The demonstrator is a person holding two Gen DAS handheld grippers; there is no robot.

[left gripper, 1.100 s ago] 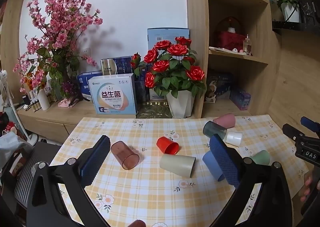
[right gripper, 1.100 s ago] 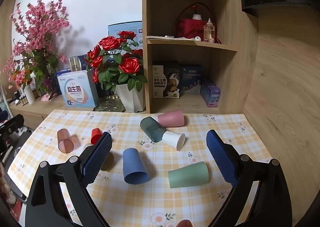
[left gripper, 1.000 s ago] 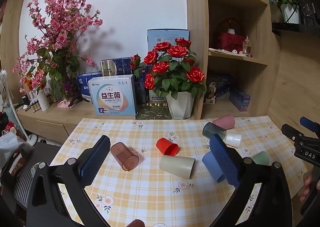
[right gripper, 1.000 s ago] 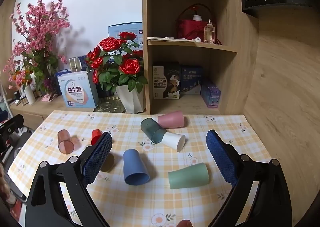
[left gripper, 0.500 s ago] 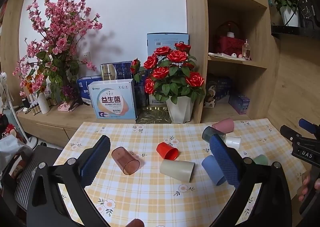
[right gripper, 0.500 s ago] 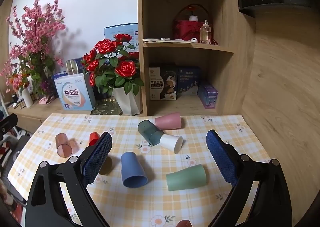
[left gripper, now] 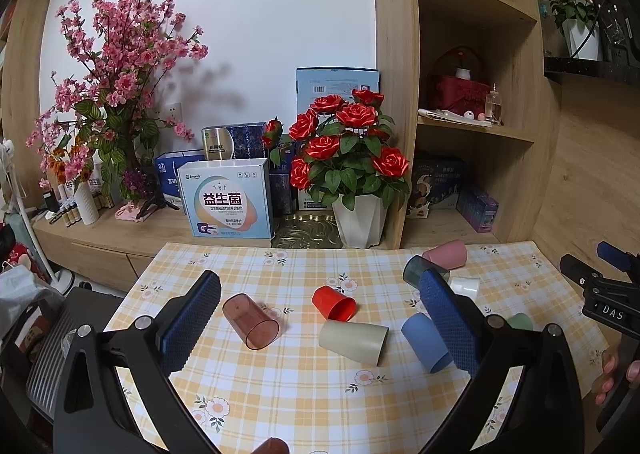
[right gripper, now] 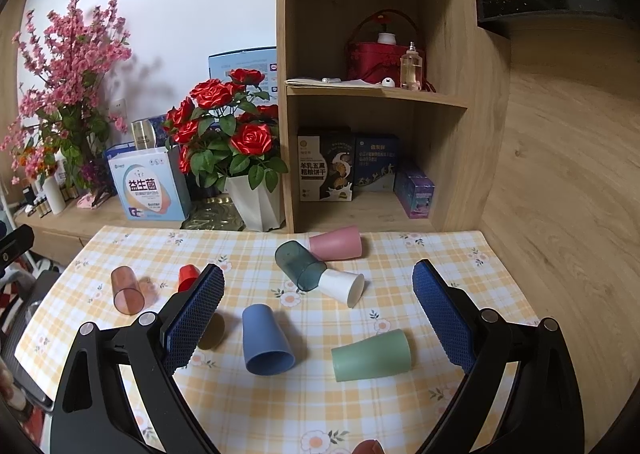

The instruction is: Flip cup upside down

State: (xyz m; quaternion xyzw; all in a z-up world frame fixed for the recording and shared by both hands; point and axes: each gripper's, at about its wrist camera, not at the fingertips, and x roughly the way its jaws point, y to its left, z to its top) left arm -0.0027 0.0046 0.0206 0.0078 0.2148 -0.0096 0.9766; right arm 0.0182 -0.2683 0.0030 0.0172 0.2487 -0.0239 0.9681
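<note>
Eight cups counted on the checked tablecloth [right gripper: 280, 406]: seven tipped on their sides, namely brown translucent cup [left gripper: 250, 321], red cup [left gripper: 334, 303], beige cup [left gripper: 354, 341], dark teal cup [right gripper: 300, 265], pink cup [right gripper: 336, 243], white cup [right gripper: 343, 286] and green cup [right gripper: 371, 355], plus one blue cup [right gripper: 265, 340] already mouth-down. Teal, white and pink touching in a cluster near the shelf unit [right gripper: 376, 94]. Left gripper [left gripper: 320, 318] spread wide, holding nothing, above the brown, red and beige cups. Right gripper [right gripper: 318, 314] likewise spread, empty, framing the blue and green cups. Behind the table: rose pot [right gripper: 256, 206], boxes, pink blossom branch [left gripper: 116, 78].
</note>
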